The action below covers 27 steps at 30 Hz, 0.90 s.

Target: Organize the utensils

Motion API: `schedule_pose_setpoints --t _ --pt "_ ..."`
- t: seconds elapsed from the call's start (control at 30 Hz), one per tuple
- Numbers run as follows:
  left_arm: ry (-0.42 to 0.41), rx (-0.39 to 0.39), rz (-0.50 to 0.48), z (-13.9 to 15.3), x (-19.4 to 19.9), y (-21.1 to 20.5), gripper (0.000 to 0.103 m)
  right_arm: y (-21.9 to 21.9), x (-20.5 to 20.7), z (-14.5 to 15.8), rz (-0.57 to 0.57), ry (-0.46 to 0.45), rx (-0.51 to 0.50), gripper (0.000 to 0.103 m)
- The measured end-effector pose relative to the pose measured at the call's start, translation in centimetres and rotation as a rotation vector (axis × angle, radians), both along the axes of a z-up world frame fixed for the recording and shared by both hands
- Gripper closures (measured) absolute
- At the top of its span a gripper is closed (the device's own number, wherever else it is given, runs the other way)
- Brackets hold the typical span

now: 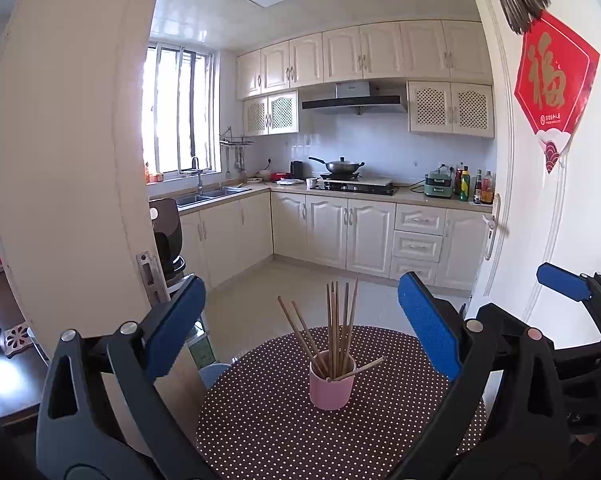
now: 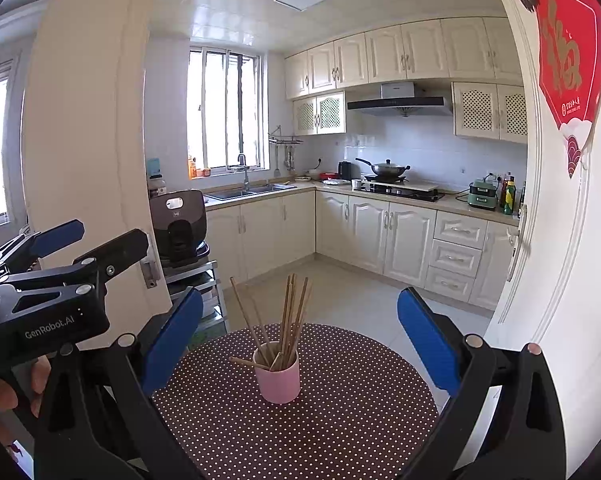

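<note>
both grippers spread wide over the chopstick cup

at the far left of the right wrist view, the left gripper shows side-on, held in a hand, its blue-padded fingers well apart and holding nothing. in its own view the left gripper has its jaws spread wide, one blue pad on each side of the cup, touching nothing.

between the pads stands the pink cup, upright on a round table covered in a brown cloth with white dots. wooden chopsticks stand bundled in the cup; most are near upright, two lean out to the left, and one lies low across the rim, pointing right. in the right wrist view the pink cup sits near the middle of the round table, and there the low chopstick of the chopsticks pokes out to the left.

the right gripper is likewise wide, empty, flanking the cup without contact. in the left wrist view it appears at the right edge as the right gripper, beside a white door bearing a red paper decoration.
</note>
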State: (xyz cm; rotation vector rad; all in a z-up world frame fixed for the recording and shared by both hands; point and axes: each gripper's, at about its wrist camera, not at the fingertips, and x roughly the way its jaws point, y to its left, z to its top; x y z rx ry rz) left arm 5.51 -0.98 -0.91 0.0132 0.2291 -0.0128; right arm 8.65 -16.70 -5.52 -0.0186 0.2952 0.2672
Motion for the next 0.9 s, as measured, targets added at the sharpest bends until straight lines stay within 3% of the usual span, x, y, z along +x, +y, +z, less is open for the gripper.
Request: schedule_pose_setpoints --t 0.9 --pt "-0.028 0.018 -0.008 0.29 -0.62 -0.25 0.008 0.14 -0.2 -0.05 -0.001 -0.006 -0.019 0.009"
